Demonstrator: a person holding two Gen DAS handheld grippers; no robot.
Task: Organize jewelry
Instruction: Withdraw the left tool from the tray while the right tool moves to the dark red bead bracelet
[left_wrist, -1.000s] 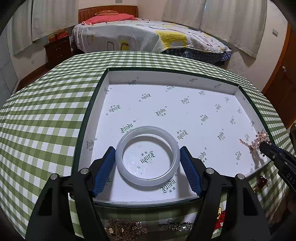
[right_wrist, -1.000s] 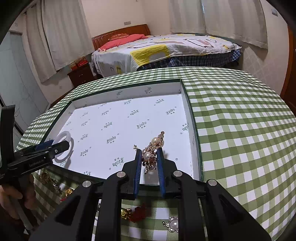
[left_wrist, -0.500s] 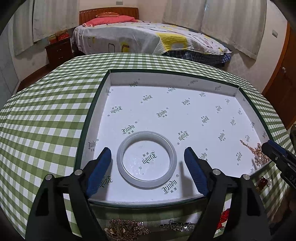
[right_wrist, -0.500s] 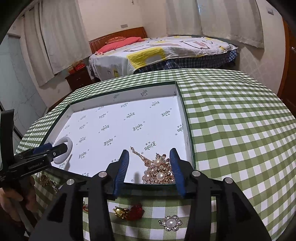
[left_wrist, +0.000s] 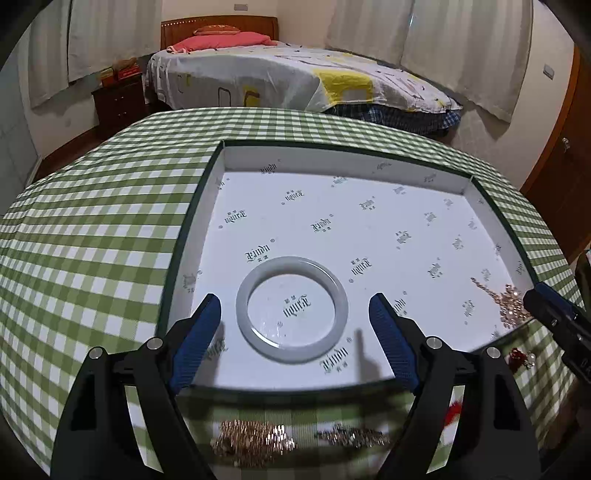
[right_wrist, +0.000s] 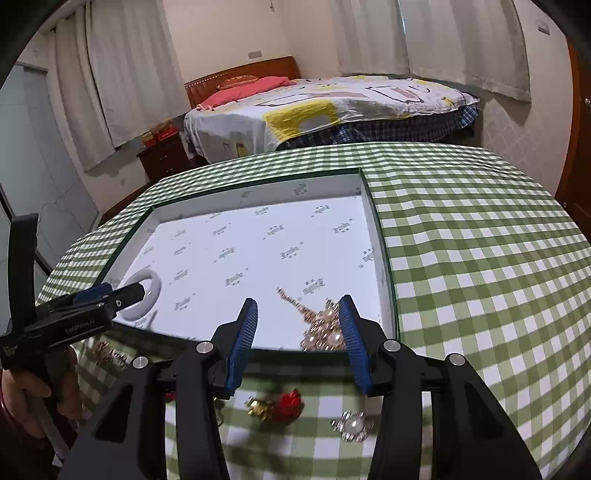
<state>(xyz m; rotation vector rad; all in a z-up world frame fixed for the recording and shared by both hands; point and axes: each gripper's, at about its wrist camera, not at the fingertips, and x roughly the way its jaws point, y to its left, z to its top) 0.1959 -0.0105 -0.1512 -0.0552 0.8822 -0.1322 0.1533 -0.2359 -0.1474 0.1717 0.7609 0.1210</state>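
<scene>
A white bangle (left_wrist: 291, 308) lies flat in the near left part of the shallow white-lined box (left_wrist: 343, 158). My left gripper (left_wrist: 295, 325) is open and empty, its blue pads apart on either side of the bangle, drawn back toward the box's near edge. A gold pearl brooch (right_wrist: 321, 325) lies in the box's near right corner; it also shows in the left wrist view (left_wrist: 508, 301). My right gripper (right_wrist: 299, 332) is open and empty, with the brooch near its right pad. The bangle shows in the right wrist view (right_wrist: 146, 291) too.
The box (right_wrist: 380, 240) sits on a green checked tablecloth (right_wrist: 480, 258). Loose jewelry lies in front of the box: a gold chain pile (left_wrist: 255, 443), a silver piece (left_wrist: 351, 439), a red and gold piece (right_wrist: 280, 402), a pearl flower brooch (right_wrist: 352, 424). A bed stands behind.
Both grippers opened: the left let go of the bangle, the right let go of the pearl brooch, which now lies in the box. Both have drawn back toward the near edge.
</scene>
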